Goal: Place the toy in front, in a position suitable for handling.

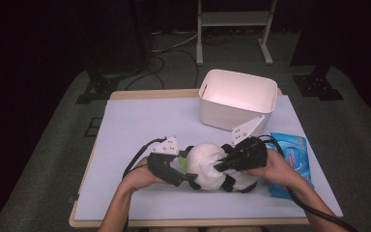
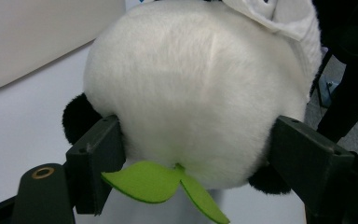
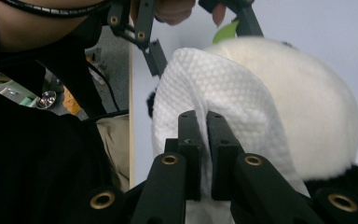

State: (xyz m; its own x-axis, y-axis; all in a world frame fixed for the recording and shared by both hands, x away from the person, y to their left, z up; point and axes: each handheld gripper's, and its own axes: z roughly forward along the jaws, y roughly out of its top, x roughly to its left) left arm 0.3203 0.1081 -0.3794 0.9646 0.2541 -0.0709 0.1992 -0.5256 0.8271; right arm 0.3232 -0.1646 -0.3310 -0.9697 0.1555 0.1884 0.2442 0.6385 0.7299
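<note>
The table [image 1: 140,121], covered by a pale mat, carries a white bin [image 1: 236,99] at the far right and a blue wipe packet [image 1: 290,162] at the near right; the work sits near the centre, just left of the packet. The plush panda [image 1: 207,166] lies on the mat with its long axis running left to right across the table. Its round white head with the green leaf [image 2: 161,184] points left, and its black limbs trail right. The left gripper [image 1: 176,171] stands with jaws wide, clamped on either side of the head, holding the toy steady. The right gripper [image 3: 204,140] has its jaws closed tight on a white embossed wipe [image 3: 209,88], which is draped over and touching the white fur. Judgement: the step in hand is wiping the toy while it is braced. The next move calls for drawing the wipe across the fur with light pressure, the left clamp holding firm so the toy does not roll.
</note>
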